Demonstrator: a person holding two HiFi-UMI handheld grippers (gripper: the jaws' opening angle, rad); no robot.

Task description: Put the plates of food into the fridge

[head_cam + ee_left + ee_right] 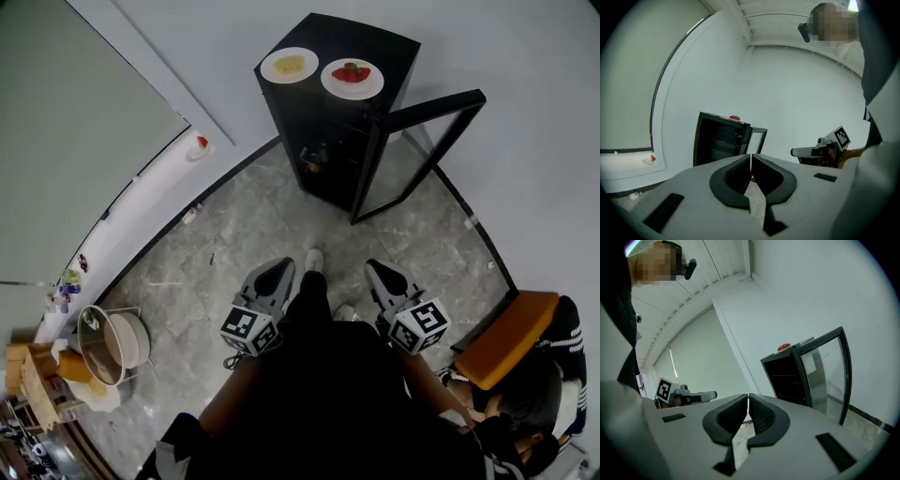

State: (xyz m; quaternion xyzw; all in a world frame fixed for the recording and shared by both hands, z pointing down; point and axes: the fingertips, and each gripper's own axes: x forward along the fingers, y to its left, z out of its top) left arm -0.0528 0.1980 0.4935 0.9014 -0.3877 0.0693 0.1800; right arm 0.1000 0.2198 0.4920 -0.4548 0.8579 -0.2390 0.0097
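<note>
Left tool (751, 164) jaws were together, nothing between them. Right tool (748, 406) the same: jaws together, empty. Both were held low in front of the person, pointing toward the fridge (323, 122), well apart from it.

The black fridge stood against the wall with its glass door (427, 141) swung open to the right. Both plates sat on the fridge top, side by side, not inside. The left plate (289, 65) held yellow food and the right plate (352, 79) held red food. Something sat on a shelf inside the fridge, too dim to identify.

A small white dish (199, 146) with a red item sat on the ledge left of the fridge
</note>
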